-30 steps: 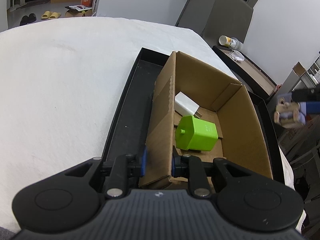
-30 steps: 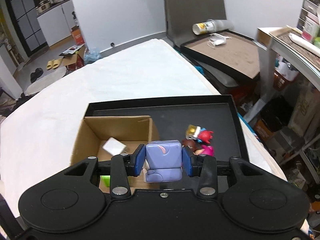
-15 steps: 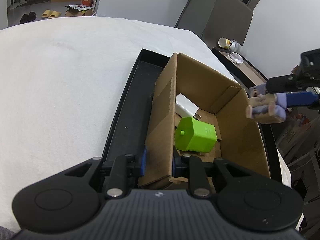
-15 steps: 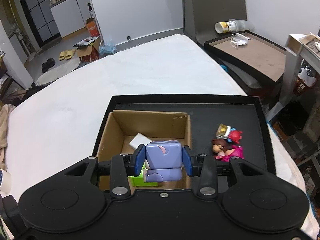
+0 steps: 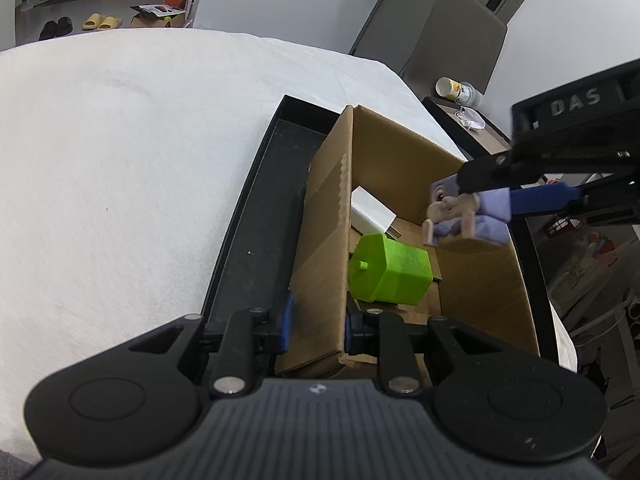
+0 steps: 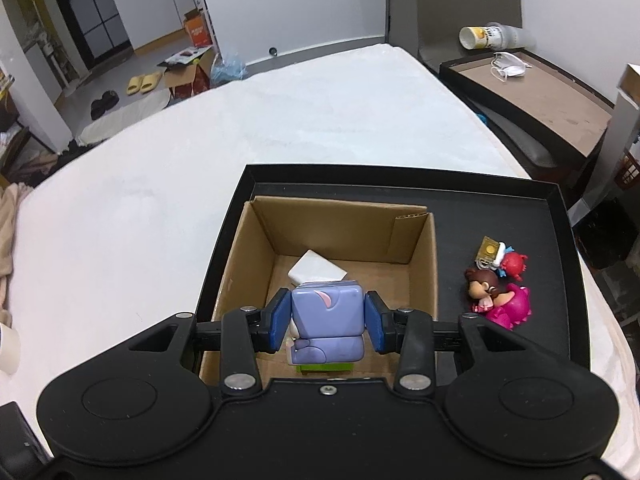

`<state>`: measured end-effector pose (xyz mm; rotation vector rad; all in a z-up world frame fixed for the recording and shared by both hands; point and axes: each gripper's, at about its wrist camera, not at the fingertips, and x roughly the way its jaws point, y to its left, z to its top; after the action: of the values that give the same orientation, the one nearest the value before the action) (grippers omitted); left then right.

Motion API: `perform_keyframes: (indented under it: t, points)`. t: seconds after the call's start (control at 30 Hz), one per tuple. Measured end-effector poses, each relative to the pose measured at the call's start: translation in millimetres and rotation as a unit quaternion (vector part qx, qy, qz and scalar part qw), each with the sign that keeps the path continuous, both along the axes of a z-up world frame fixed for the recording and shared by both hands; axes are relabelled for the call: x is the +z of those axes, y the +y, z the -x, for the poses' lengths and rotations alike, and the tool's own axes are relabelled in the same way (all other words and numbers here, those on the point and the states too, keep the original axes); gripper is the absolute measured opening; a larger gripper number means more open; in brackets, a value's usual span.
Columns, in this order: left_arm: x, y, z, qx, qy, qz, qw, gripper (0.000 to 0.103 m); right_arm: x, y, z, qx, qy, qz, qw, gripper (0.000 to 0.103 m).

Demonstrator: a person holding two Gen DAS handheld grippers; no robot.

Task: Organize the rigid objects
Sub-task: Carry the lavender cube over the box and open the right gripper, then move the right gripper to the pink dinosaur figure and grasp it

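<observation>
Left claw [image 5: 316,330] clamped on cardboard box [image 5: 400,152] wall edge; right claw [image 6: 327,322] gripping purple toy [image 6: 326,314] above opening

left wrist: close, downward | right wrist: above | shared: cardboard box [image 5: 404,168]

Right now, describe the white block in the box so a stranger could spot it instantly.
Find the black tray on the white cloth, then the open cardboard box standing in it. On the box floor toward a far corner lies the white block: flat and plain, unlike the bright green block lying nearer.
</observation>
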<state>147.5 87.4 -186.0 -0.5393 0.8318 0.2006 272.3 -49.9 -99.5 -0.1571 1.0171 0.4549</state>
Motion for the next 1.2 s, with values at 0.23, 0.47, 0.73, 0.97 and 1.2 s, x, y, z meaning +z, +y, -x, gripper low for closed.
perform_keyframes:
  t: [0.23, 0.47, 0.73, 0.97, 1.2]
  points:
    - [-2, 2, -1, 0.002, -0.001, 0.005, 1.0000, 0.022, -13, 7, -7, 0.007, 0.003, 0.018, 1.000, 0.039]
    - [-2, 2, 0, 0.003, -0.002, 0.004, 1.0000, 0.023, -14, 8, -9, 0.013, -0.009, 0.009, 1.000, 0.042]
    - [-1, 3, 3, 0.005, -0.006, 0.002, 1.0000, 0.023, 5, -7, -3, 0.020, -0.031, 0.000, 0.999, 0.059]
    - [0, 3, 3, 0.006, -0.005, 0.002, 1.0000, 0.023, 20, -28, -1, 0.023, -0.039, -0.006, 0.999, 0.077]
    - [0, 3, 4, 0.005, -0.006, 0.000, 1.0000, 0.023, 26, -50, -3, 0.016, -0.047, -0.001, 0.999, 0.082]
